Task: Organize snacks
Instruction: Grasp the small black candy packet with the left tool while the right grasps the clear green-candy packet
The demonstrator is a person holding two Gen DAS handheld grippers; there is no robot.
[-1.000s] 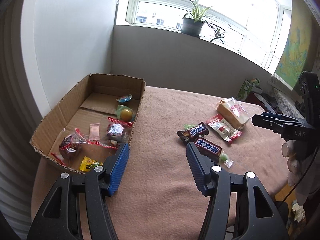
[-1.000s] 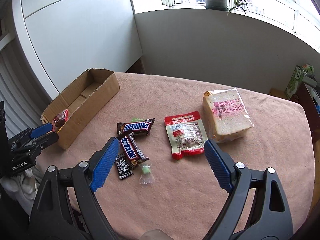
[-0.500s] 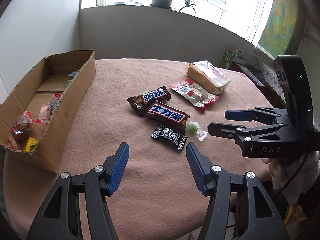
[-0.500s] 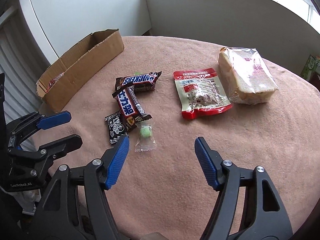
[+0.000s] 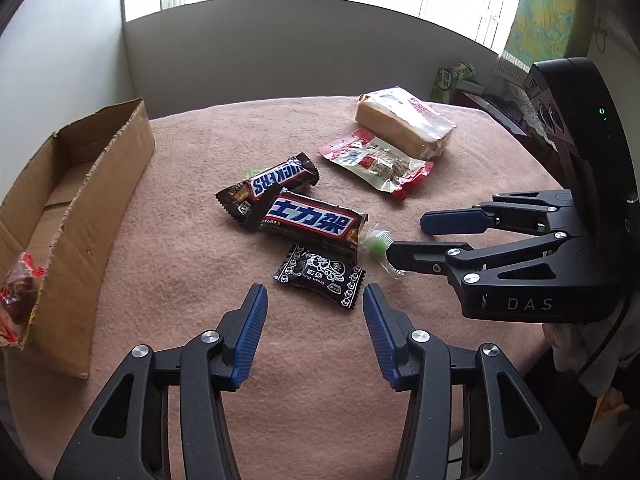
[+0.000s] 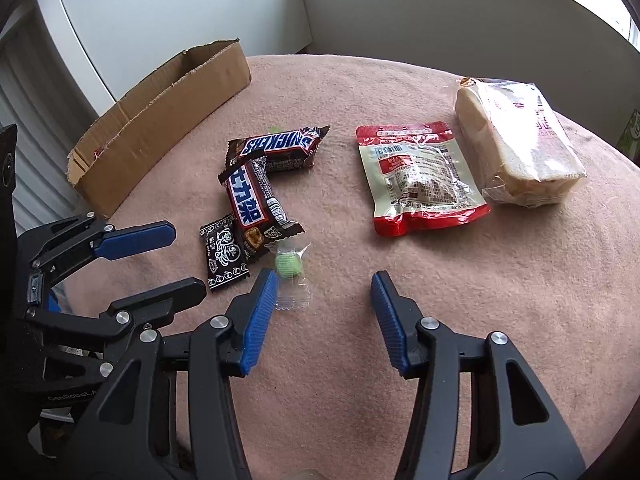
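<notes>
- Partway, I'd judge: the cardboard box (image 5: 100, 184) at the table's left holds a red-wrapped sweet (image 5: 18, 292); six snacks lie loose on the cloth.
- Left gripper (image 5: 314, 332) and right gripper (image 6: 322, 316) hover, jaws wide, empty.
- Black candy packet (image 5: 320, 276) lies flat, glossy, just ahead of the left.

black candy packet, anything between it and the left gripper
Nothing visible. The left gripper is open with the black candy packet lying just ahead on bare cloth; the Chinese-label Snickers bar lies beyond the packet, not in the path.
</notes>
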